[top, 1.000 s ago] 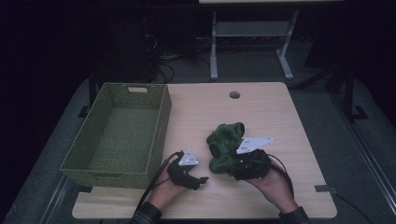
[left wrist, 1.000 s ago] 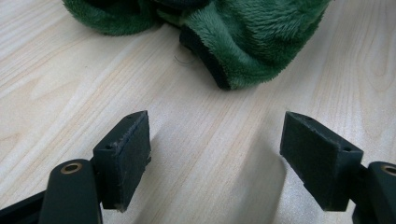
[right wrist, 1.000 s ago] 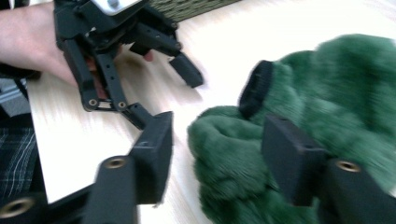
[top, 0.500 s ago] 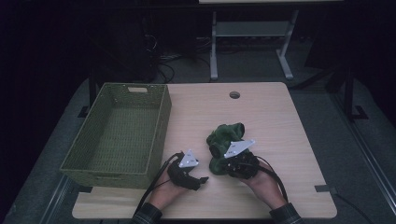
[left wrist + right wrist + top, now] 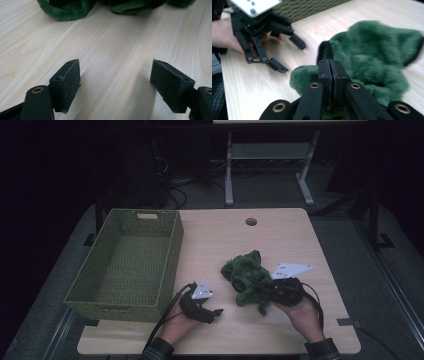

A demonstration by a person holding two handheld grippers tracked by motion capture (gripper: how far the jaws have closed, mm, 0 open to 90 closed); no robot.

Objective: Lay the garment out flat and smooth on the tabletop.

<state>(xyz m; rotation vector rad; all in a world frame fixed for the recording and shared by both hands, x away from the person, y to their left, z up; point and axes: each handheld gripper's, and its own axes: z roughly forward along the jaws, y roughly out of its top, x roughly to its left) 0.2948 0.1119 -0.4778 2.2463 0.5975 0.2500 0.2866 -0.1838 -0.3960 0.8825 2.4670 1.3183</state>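
One green plush toy (image 5: 247, 277) lies on the worktop (image 5: 280, 235), right of the one woven basket (image 5: 127, 262), and two grippers work near it. The right gripper (image 5: 329, 67) has just been closing its fingers, which now meet with no visible gap, resting against the toy's near edge (whether a bit of fur is pinched between them I cannot tell). The left gripper (image 5: 115, 75) sits just left of the toy, fingers wide apart over bare wood, holding nothing.
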